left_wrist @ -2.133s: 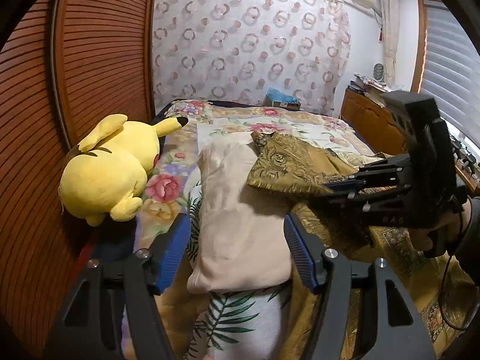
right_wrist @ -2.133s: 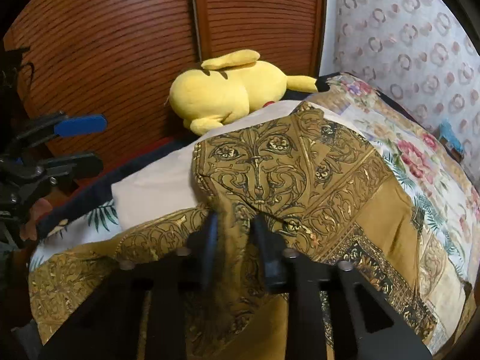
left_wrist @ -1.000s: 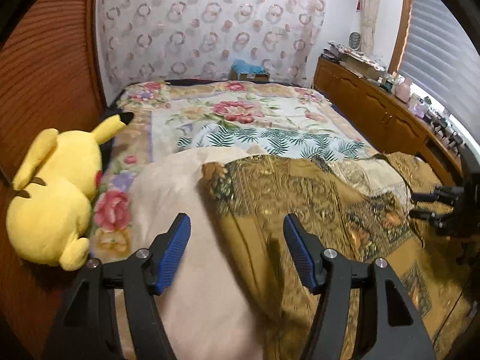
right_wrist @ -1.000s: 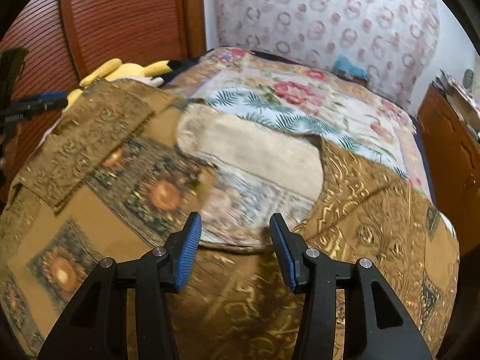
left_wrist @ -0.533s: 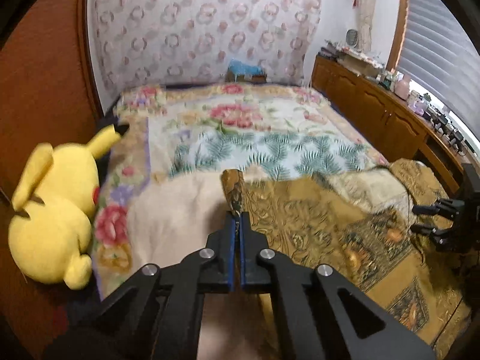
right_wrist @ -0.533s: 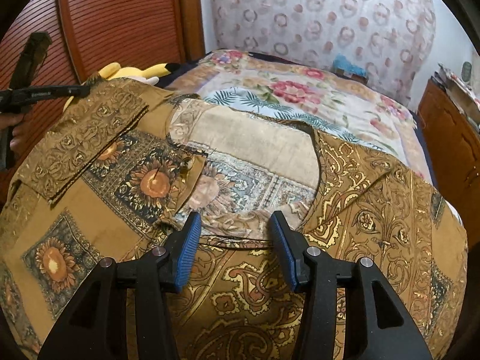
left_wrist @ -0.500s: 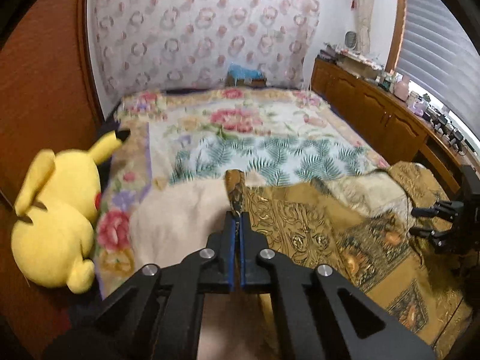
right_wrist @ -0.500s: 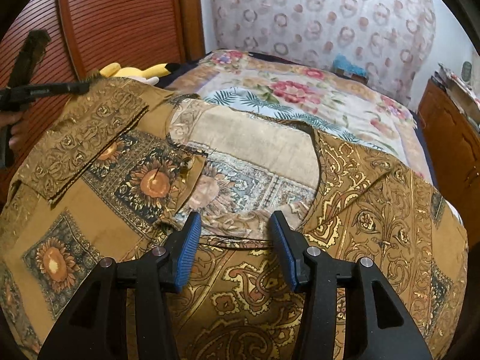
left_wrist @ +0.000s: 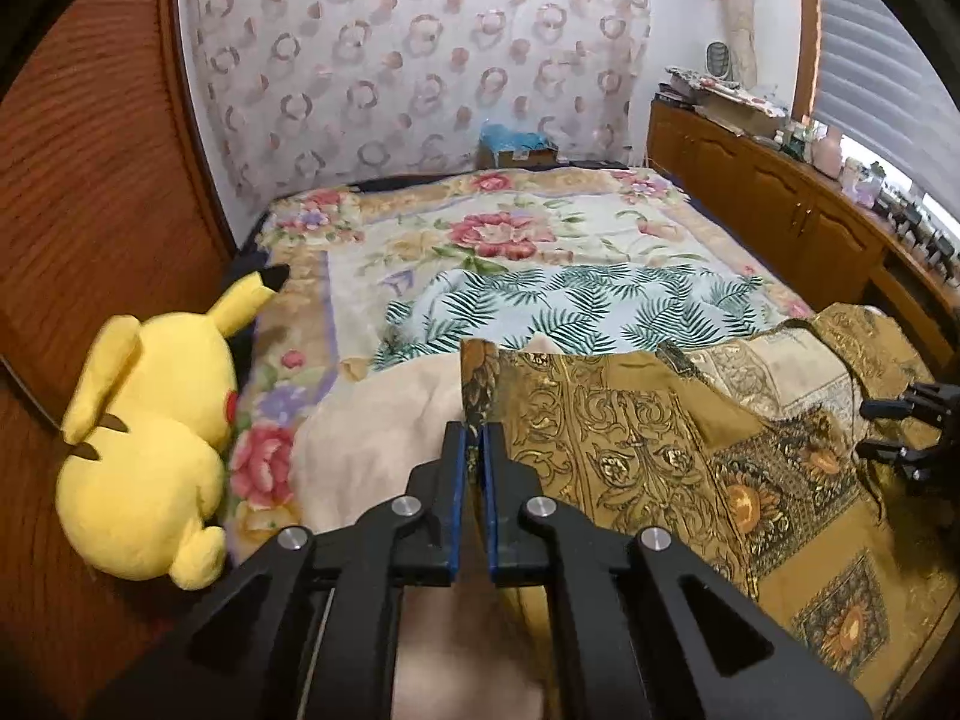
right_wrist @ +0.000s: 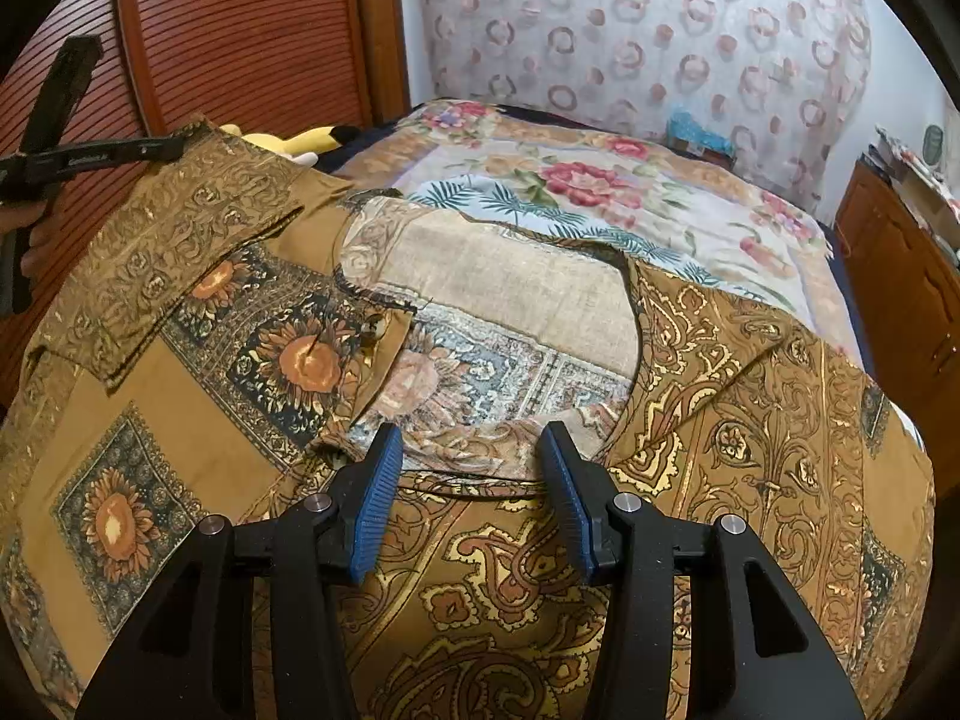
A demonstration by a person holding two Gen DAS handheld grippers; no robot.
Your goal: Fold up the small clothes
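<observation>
A brown and gold patterned shirt (right_wrist: 300, 360) with sunflower squares lies spread over the bed, neck opening facing away from me. My left gripper (left_wrist: 473, 444) is shut on the upstanding edge of its sleeve (left_wrist: 477, 372). In the right wrist view that left gripper (right_wrist: 174, 147) holds the sleeve's corner raised at the far left. My right gripper (right_wrist: 474, 498) stands open low over the shirt's neckline, whose edge runs between the blue pads without being pressed. The right gripper (left_wrist: 888, 429) shows at the right edge of the left wrist view.
A yellow plush toy (left_wrist: 150, 450) lies at the bed's left edge by the louvred wooden door (right_wrist: 240, 30). A beige cloth (left_wrist: 372, 438) sits under the sleeve, with a palm-leaf cloth (left_wrist: 570, 312) and a floral blanket (left_wrist: 510, 240) beyond. A wooden cabinet (left_wrist: 780, 204) lines the right side.
My left gripper went from open over the shirt to shut on the sleeve's edge and rose a little with it. My right gripper let go of the shirt earlier and now stays still.
</observation>
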